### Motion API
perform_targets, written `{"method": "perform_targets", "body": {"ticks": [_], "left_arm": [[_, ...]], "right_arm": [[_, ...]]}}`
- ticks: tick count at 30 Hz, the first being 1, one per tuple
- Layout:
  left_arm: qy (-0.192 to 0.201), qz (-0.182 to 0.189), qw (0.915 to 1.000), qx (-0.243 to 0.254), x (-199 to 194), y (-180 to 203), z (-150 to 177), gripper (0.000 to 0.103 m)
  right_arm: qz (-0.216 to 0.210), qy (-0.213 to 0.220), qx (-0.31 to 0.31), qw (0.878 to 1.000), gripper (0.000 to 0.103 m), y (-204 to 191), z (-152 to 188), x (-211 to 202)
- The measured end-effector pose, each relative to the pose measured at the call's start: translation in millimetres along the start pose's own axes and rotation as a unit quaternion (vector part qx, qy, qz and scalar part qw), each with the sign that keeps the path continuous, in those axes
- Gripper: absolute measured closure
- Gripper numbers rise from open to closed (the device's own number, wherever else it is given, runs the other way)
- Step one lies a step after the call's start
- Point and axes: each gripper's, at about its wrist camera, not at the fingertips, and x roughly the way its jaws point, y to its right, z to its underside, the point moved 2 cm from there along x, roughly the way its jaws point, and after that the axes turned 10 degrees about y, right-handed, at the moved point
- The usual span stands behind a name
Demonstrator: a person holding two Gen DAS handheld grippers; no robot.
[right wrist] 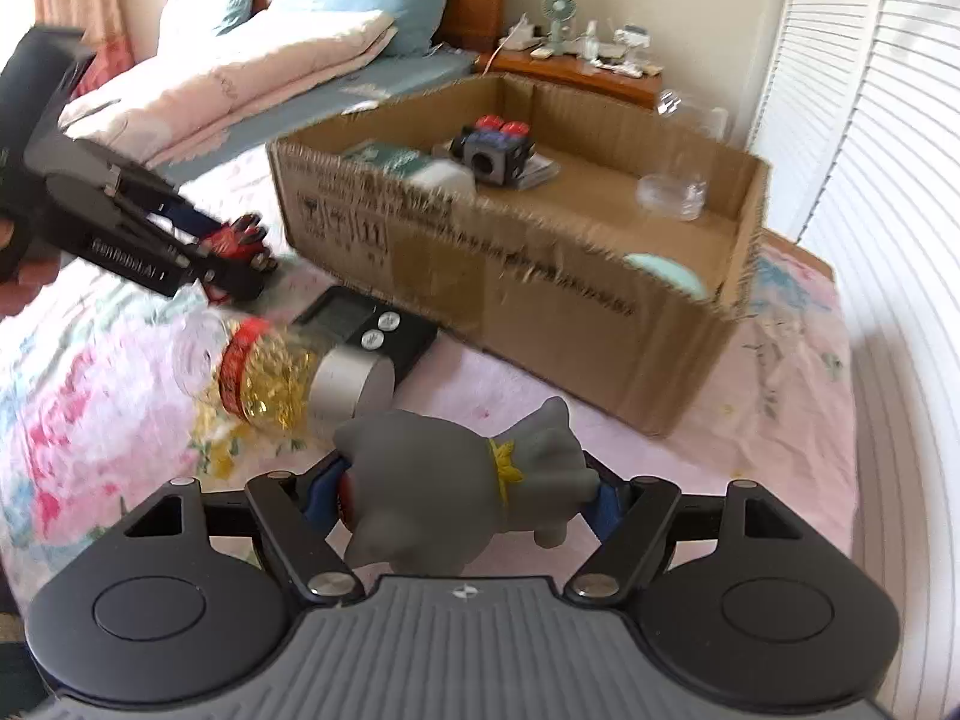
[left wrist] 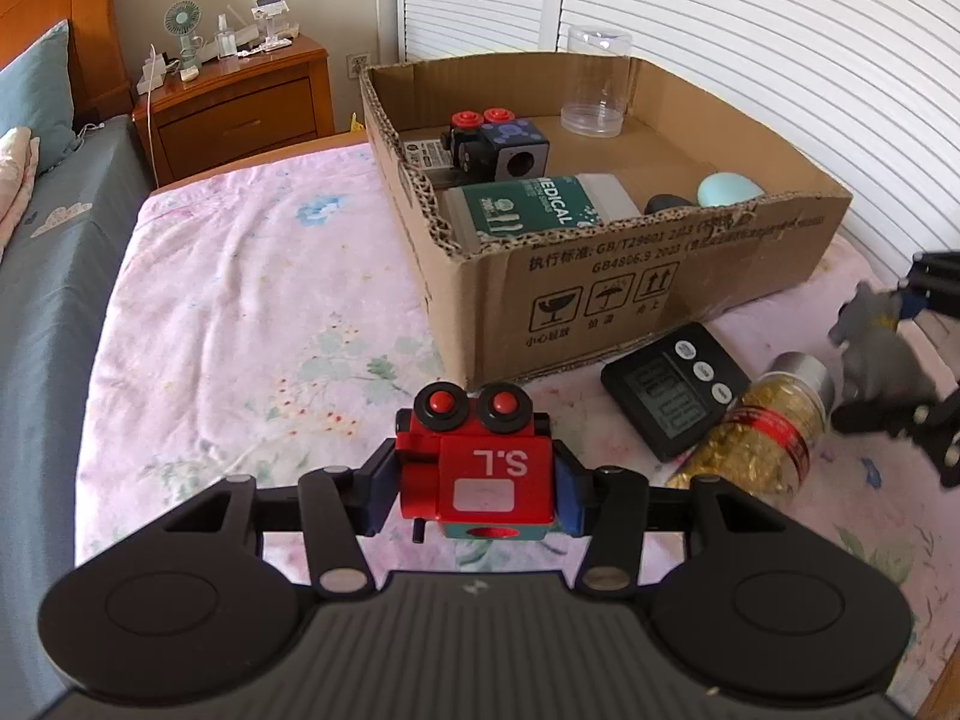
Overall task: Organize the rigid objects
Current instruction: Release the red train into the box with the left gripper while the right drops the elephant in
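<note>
Over the floral bedsheet (left wrist: 240, 300), left gripper (left wrist: 477, 480) clamps a red toy block (left wrist: 480, 468), right gripper (right wrist: 468, 492) a grey figurine (right wrist: 456, 492).

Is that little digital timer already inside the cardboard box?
No, the digital timer lies on the bedspread outside the cardboard box, beside the glitter jar.

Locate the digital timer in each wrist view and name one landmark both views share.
Left wrist: the digital timer lies right of centre on the bedspread, before the box's front wall, beside the gold-filled jar.
Right wrist: the timer lies left of centre, partly behind the jar.
Shared landmark: the cardboard box.
</note>
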Motion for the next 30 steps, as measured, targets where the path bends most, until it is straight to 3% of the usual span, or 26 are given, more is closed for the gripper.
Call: {"method": "perform_targets", "body": {"ticks": [9, 18, 24, 30], "left_arm": [[0.009, 0.019, 0.9992, 0.034, -27.9, 8.9, -17.0, 0.053], [0.053, 0.057, 0.9939, 0.078, -49.4, 34.4, -62.9, 0.053], [0.082, 0.064, 0.9892, 0.104, -33.0, 55.8, -102.3, 0.053], [0.085, 0.066, 0.9884, 0.107, 9.5, 72.9, -138.7, 0.053]], "right_arm": [[0.019, 0.030, -0.012, 0.999, 0.023, -0.5, -24.4, -19.8], [0.031, 0.065, -0.020, 0.997, 0.023, 4.9, -55.5, -30.2], [0.045, 0.076, -0.005, 0.996, 0.023, 18.0, -76.2, -23.8], [0.060, 0.066, 0.014, 0.996, 0.023, 29.0, -86.2, -12.2]]}}
